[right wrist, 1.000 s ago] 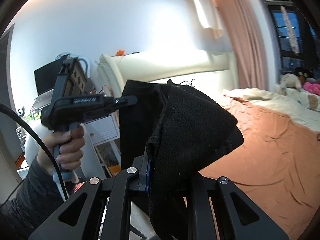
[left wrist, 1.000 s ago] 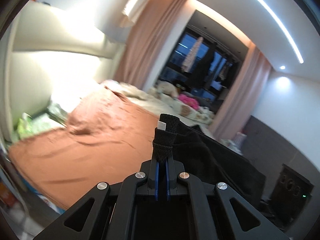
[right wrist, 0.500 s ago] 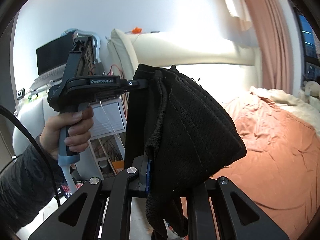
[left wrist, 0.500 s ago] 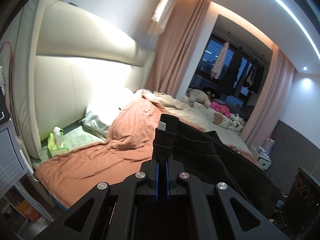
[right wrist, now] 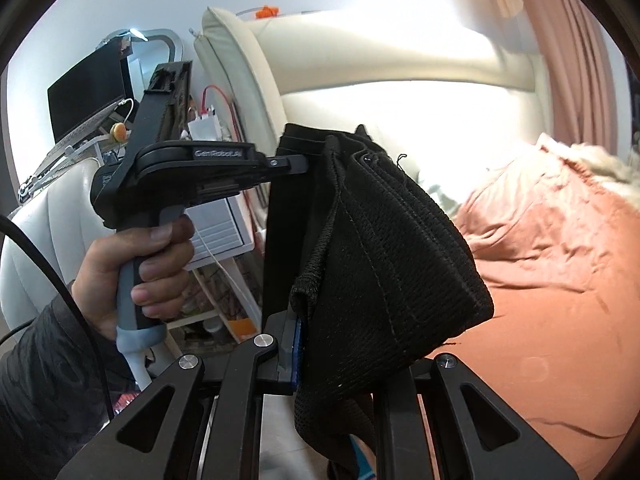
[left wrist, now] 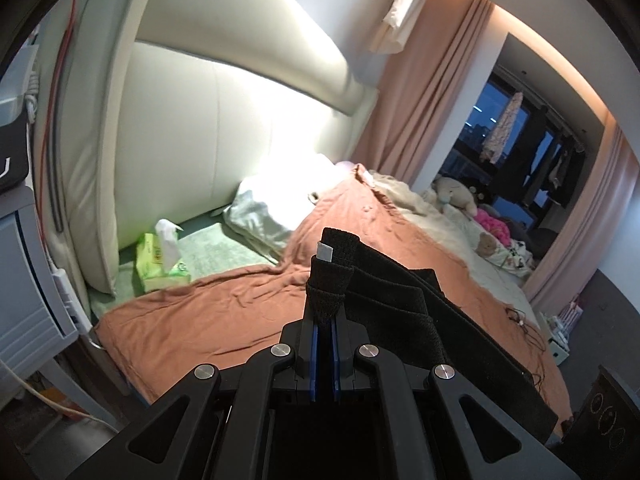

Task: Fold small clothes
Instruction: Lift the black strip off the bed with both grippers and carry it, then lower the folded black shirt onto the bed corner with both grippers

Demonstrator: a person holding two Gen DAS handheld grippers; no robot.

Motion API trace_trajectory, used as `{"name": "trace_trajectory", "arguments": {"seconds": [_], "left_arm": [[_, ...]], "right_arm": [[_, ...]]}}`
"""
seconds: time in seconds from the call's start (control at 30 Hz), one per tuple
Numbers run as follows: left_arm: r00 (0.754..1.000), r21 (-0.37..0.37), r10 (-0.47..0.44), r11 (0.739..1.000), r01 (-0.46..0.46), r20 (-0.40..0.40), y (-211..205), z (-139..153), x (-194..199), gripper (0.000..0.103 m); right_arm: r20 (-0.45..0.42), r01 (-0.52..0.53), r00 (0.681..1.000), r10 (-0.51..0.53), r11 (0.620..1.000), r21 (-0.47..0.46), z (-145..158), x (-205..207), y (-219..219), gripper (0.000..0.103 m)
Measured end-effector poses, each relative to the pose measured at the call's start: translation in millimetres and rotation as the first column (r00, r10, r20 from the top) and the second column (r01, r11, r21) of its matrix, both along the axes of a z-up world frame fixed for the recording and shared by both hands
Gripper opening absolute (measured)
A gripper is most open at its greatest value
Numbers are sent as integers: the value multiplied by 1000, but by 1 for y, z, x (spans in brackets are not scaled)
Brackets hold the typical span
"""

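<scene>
Black knit garment hangs stretched above the orange bedsheet, its corner clenched in the left gripper, ready for laying flat; the bed looks nearer than before. In the right wrist view, the right gripper clamps another edge, and the left gripper now sits lower.

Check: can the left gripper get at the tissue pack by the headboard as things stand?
Probably not: the left gripper is shut on the black garment, which the right gripper also holds. Otherwise the way to the tissue pack looks clear.
</scene>
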State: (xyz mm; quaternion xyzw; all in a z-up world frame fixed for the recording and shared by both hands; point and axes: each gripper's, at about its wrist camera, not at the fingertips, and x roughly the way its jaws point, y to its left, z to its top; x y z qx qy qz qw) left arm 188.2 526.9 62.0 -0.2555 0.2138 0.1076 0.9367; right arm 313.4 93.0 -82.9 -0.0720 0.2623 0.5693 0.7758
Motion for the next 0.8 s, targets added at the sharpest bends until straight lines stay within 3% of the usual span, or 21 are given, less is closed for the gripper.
{"name": "trace_trajectory", "arguments": {"seconds": [0.23,0.4,0.57,0.8], "left_arm": [[998,18,44,999,-43,-42,28,-1,9,5],[992,27,72,997,-70,-103,45,-27,43,5],[989,-16,85,996,-88,-122,62,-53,80,5],[982,-13,65,998,-69,-178,71,-79,126,5]], "right_arm": [[-103,-58,993,59,998,18,-13,12,41,9],[-153,-36,987,38,999,19,-30,39,53,9],[-146,-7,989,5,1000,-16,-48,71,59,9],[-168,15,986,-20,999,-28,-65,110,54,9]]}}
